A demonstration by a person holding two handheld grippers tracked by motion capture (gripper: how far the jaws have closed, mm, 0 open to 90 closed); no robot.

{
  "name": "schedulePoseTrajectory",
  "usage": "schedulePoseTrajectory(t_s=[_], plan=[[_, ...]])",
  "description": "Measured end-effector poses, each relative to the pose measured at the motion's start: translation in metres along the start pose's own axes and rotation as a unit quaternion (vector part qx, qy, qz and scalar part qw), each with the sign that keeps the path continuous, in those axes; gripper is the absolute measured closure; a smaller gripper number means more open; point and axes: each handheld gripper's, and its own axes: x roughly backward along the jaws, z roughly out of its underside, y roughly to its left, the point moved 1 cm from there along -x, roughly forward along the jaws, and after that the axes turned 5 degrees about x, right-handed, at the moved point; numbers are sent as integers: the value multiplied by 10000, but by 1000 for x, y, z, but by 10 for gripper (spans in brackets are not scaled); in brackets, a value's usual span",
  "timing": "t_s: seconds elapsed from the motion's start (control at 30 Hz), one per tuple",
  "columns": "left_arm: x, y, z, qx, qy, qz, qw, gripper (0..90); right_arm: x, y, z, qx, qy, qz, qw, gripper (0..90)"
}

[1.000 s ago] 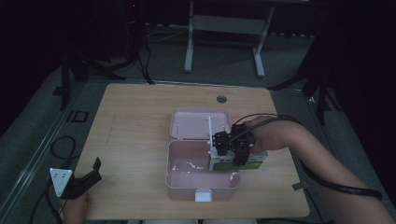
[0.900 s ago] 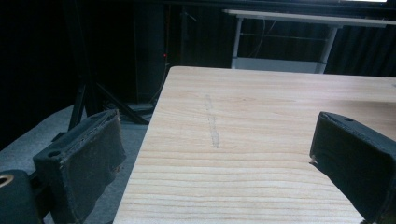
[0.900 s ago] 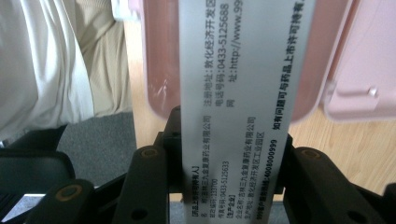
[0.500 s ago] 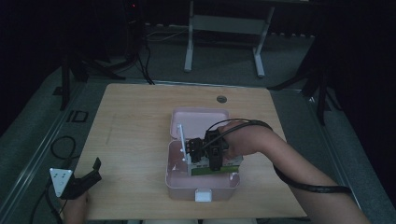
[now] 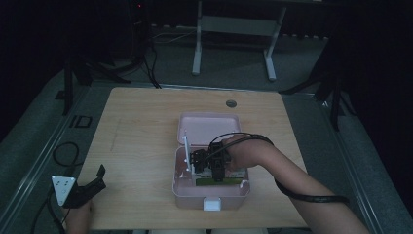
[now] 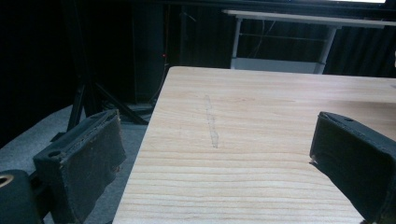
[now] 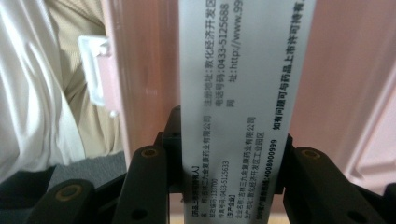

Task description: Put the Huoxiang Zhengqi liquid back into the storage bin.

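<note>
The right tongs [image 5: 214, 168] are clamped on a medicine carton [image 7: 243, 112], a white face printed with Chinese text and phone numbers filling the gap between the two black jaws in the right gripper view. In the high view the carton's green edge [image 5: 217, 181] shows low inside the base of the open pink plastic box [image 5: 187, 197], whose lid [image 5: 208, 127] stands tipped back behind it. A white divider [image 5: 186, 155] rises upright at the left of the base, just beside the tongs. The box's white latch [image 5: 212, 204] faces the person at the near edge.

A second ago the right tongs held the carton over the right rim of the box, partly outside it; half a second ago they had shifted left, above the base. Now hand and carton sit lower and further left, inside the box walls. The grip has not changed through that move: the jaws press the carton just as tightly as before.

The left tongs [image 5: 90, 187] rest at the near left corner of the desk [image 5: 141, 146], well apart from the box, in the same spot as in both earlier pictures. In the left gripper view their jaws stand wide apart with nothing but bare wood between them.
</note>
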Motion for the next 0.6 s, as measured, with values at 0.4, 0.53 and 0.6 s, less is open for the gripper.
schedulePoseTrajectory(t_s=[0.4,0.53,0.6], plan=[[0,0,0,-6,6,4,10000,30,-43,-4,0,-163,8,-313,9994,628],[0,0,0,-4,6,8,10000,29,-52,-5,1,-138,-30,-400,9991,628],[0,0,0,-7,12,9,10000,30,-62,-5,1,-72,-33,-472,9989,627]])
